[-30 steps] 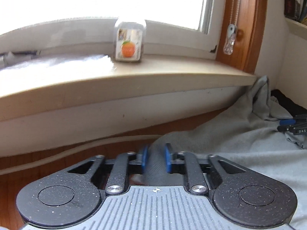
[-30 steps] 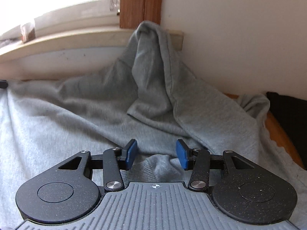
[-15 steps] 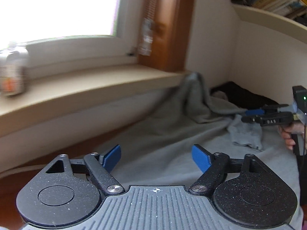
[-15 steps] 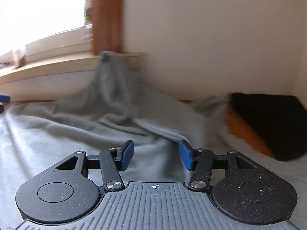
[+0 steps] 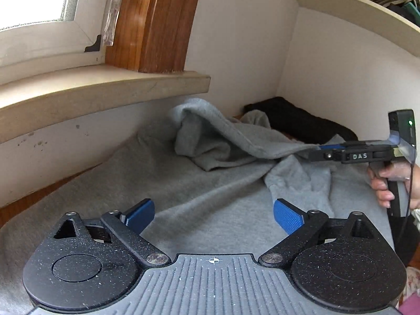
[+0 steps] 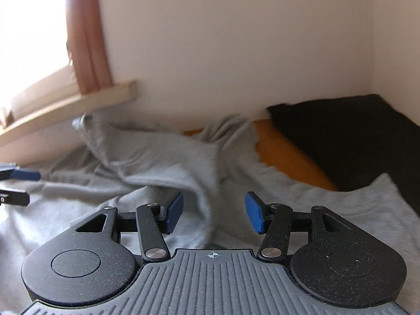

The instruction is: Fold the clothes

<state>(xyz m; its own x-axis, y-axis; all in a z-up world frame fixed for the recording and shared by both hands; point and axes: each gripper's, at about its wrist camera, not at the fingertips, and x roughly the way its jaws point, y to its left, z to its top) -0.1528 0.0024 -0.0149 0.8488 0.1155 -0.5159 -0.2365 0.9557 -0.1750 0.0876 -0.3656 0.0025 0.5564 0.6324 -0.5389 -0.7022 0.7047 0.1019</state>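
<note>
**Grey sweatshirt half lifted, one gripper freed**

Left wrist view. The left gripper (image 5: 213, 214) hangs above the flat body of the grey sweatshirt (image 5: 210, 210); its jaws have just been opening and stand wide, with nothing between them, cloth only beneath. To the right, the right gripper (image 5: 325, 150), held in a hand (image 5: 388, 183), carries a raised edge of the garment, which stretches in a taut ridge back toward the heap under the window sill (image 5: 105, 92). A black garment (image 5: 302, 120) lies in the corner behind.

Right wrist view. The right gripper (image 6: 214, 214) stands half open, a fold of the grey sweatshirt (image 6: 162, 155) hanging between its pads. Whether the pads press on the fold, blur hides. The hold probably serves to draw this side over the body; the left gripper (image 6: 18, 186), at the left edge, seems freed for a new purchase.
</note>
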